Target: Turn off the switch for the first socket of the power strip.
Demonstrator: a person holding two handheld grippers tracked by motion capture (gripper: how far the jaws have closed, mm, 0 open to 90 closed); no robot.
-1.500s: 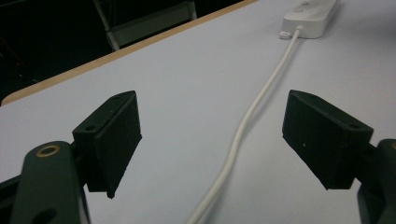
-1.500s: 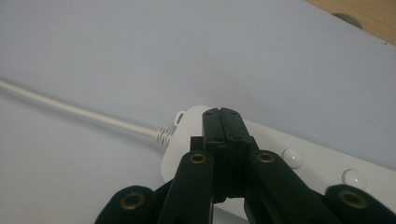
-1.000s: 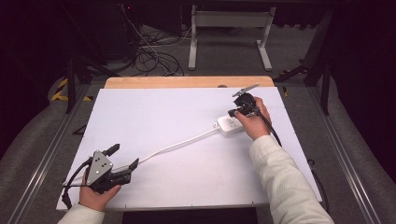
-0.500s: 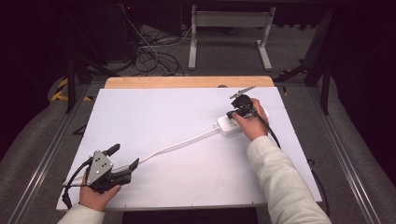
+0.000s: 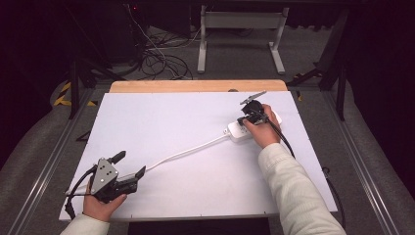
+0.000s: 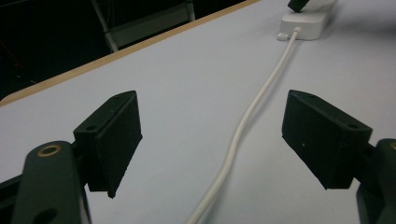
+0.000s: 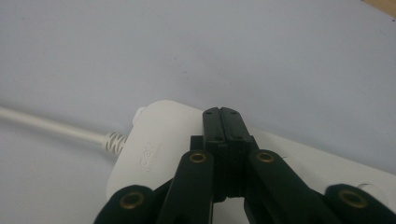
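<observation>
**Right tool pressed onto the power strip, left tool released beside the cord**

While the left tool (image 5: 128, 167) rests low at the near left corner of the white table (image 5: 186, 122), held in the person's left hand (image 5: 100, 205), its jaws stand wide apart and grip nothing. In the left gripper view the white cord (image 6: 254, 109) runs along the table between those two black jaws, touching neither, and leads away to the white power strip (image 6: 303, 23) at the far end.

On the right side of the table, toward the far edge, the power strip (image 5: 240, 131) lies flat with its cord (image 5: 188, 152) curving back toward the left tool. The right tool (image 5: 247, 116), in the person's right hand (image 5: 264, 133), points down onto the strip. The right gripper view shows the right tool (image 7: 221, 114) clenched, its two jaws pressed together with nothing between them, the tips set on the strip's top face (image 7: 159, 149) near the end where the ribbed cord collar (image 7: 113, 141) enters.
</observation>
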